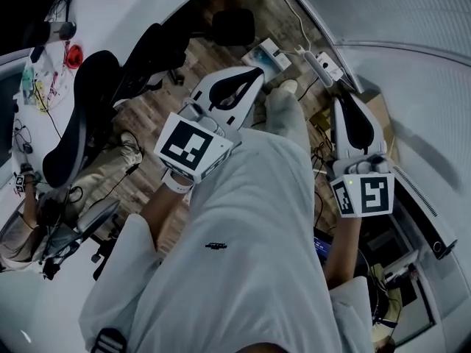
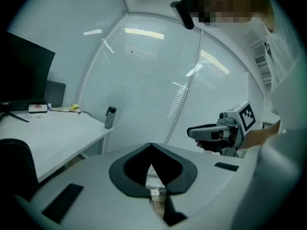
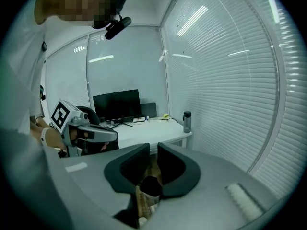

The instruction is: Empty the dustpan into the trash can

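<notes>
Jaws of the left hand-held gripper meet, empty; the right hand-held gripper stands slightly parted, empty.

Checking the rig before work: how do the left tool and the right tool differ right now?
The left tool has its jaws shut, tips meeting; the right tool has its jaws slightly apart. In the head view the left tool is over the wooden floor by the black chair; the right tool is nearer the blinds. Both are empty, white with black pads.
</notes>
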A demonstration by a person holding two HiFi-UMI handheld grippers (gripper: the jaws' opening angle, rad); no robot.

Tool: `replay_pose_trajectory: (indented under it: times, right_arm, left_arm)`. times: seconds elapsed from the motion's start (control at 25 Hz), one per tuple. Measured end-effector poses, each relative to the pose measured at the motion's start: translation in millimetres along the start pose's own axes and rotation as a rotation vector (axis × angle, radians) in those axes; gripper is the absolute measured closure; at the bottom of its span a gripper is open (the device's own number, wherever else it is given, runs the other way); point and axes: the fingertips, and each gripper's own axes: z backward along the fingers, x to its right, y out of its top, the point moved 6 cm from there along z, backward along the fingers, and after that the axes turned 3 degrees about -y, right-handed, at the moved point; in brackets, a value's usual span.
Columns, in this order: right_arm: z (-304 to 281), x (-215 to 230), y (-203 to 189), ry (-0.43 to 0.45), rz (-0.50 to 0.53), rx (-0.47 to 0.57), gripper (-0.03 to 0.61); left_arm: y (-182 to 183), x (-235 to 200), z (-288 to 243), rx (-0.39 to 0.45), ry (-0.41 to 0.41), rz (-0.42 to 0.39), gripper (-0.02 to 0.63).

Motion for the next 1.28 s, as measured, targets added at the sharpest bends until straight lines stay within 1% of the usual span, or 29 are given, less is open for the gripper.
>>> replay_pose_trajectory:
  times: [0.12, 0.2, 0.28, 0.44, 0.52, 0.72, 1.04, 1.28]
  right_arm:
    - [-1.4, 5.7, -1.3, 0.007, 0.002, 0.029, 0.514]
    - [-3.3, 11.5, -7.1, 0.019, -0.013, 0.024, 0.488]
    - [-6.3, 18.1, -15.2, 0.024, -0.014, 0.007, 0.474]
    - [-17.6, 25.9, -28.6, 0.039, 0.032, -0.03, 0.465]
    - [-22.5, 28.8, -34.8, 0.05, 0.041, -0.047, 0.465]
    - [-36.0, 40.0, -54.4, 0.071, 0.062, -0.088, 0.442]
    - [-73.9, 55.3, -96.1, 0.146, 0.089, -0.175, 0.406]
    - [-93.2, 61.4, -126.8, 0.203, 0.167, -0.254, 0.374]
  left_arm:
    - [-7.8, -1.6, -17.5, -0.034, -0.019, -0.006, 0.606]
    - [-12.9, -0.6, -30.0, -0.059, -0.027, -0.03, 0.607]
    - [-18.7, 0.3, -42.4, -0.08, -0.03, -0.044, 0.607]
    - [-36.7, -6.0, -60.8, -0.086, -0.025, -0.053, 0.606]
    - [-49.7, -8.6, -67.3, -0.108, -0.022, -0.052, 0.607]
    - [-80.9, -14.4, -85.4, -0.171, -0.009, -0.064, 0.606]
    - [-119.8, -31.5, -111.8, -0.24, -0.008, -0.058, 0.606]
    - [-147.0, -37.3, -123.6, -0.273, -0.01, -0.047, 0.606]
